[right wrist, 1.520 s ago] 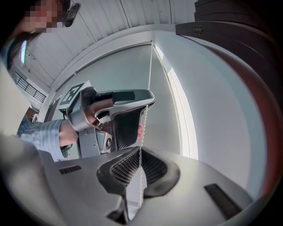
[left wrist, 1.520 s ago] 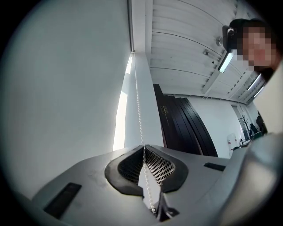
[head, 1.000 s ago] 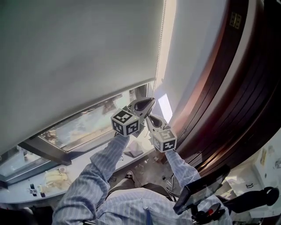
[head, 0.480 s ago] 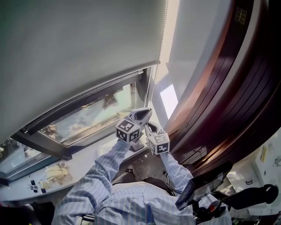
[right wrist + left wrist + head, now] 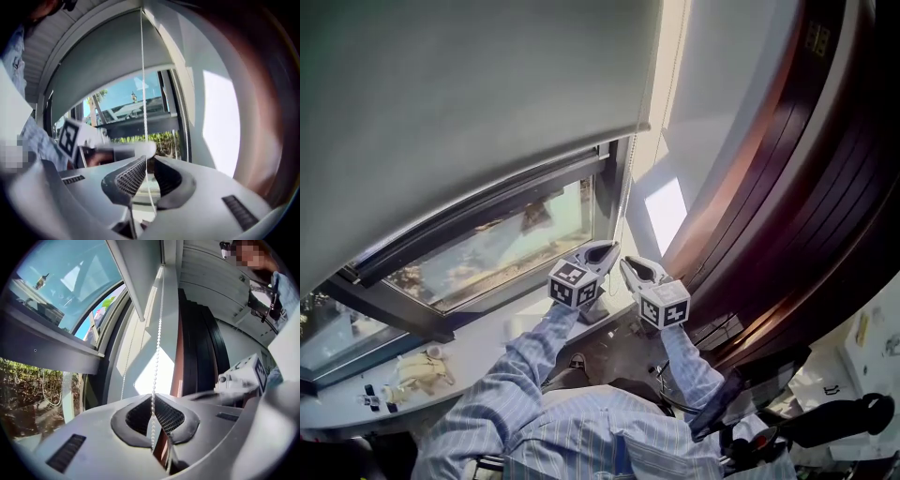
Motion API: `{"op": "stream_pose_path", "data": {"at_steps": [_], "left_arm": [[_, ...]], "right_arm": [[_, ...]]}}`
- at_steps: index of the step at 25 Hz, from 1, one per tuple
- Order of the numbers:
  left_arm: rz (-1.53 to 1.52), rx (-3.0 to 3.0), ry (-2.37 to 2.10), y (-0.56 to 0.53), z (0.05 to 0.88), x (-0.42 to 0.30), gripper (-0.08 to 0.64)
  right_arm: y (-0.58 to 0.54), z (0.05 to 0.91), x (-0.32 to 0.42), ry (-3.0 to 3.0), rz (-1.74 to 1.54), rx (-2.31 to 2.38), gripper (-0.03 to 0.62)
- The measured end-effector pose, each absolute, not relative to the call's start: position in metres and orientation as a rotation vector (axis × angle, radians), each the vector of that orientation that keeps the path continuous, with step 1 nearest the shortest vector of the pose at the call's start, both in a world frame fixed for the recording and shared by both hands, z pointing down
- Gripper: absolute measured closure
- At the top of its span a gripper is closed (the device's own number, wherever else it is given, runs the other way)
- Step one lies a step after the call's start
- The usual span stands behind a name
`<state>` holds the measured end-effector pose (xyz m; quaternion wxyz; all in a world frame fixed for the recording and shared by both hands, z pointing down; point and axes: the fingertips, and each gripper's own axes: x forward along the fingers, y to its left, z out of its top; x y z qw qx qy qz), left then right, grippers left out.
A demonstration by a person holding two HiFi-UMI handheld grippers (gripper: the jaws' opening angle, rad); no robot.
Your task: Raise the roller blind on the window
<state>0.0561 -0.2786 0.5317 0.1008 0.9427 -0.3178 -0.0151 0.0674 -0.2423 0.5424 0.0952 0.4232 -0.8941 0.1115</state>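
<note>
The grey roller blind (image 5: pixel 469 94) hangs over the upper part of the window (image 5: pixel 487 244), with its bottom bar above the glass. Its white bead chain (image 5: pixel 157 333) runs down beside the frame. My left gripper (image 5: pixel 607 247) is shut on the bead chain, which is pinched between the pads (image 5: pixel 153 398). My right gripper (image 5: pixel 625 264) sits just to the right of it. Its jaws are opening, and the chain (image 5: pixel 142 70) runs loose through the gap (image 5: pixel 146 161) next to the left pad.
A white sill (image 5: pixel 478 328) runs under the window, with small items (image 5: pixel 417 370) on it at the left. Dark wood panelling (image 5: pixel 787 187) curves along the right, past a sunlit white wall (image 5: pixel 722 94). My striped sleeves fill the lower middle.
The blind's bottom edge has gone up, uncovering more glass. Both grippers have come down along the chain. The right gripper has shifted right, and its jaws have parted.
</note>
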Motion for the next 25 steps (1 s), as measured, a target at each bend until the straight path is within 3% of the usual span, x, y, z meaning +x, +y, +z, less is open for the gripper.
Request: {"op": "stream_pose_path", "data": {"at_steps": [5,11,16,18,25], "left_arm": [[-0.064,2.792,-0.914,-0.275,0.532,0.062,0.546],[-0.083,2.792,-0.891,-0.273,0.532,0.071,0.545],[-0.098,2.785,-0.892,-0.269,0.534,0.072,0.546],[-0.104,2.781,-0.902,-0.27,0.534,0.069,0.545],[0.007,2.806,-0.878,-0.267,0.534,0.064,0.544]], "right_arm": [[-0.257,0.369,0.061,-2.922,0.022,1.174,0.477],[-0.284,0.209,0.05,-3.069,-0.223,1.161,0.471],[-0.303,0.166,0.051,-3.09,-0.245,1.196,0.485],[-0.303,0.162,0.049,-3.108,-0.237,1.185,0.571],[-0.312,0.162,0.058,-3.088,-0.228,1.282,0.586]]}}
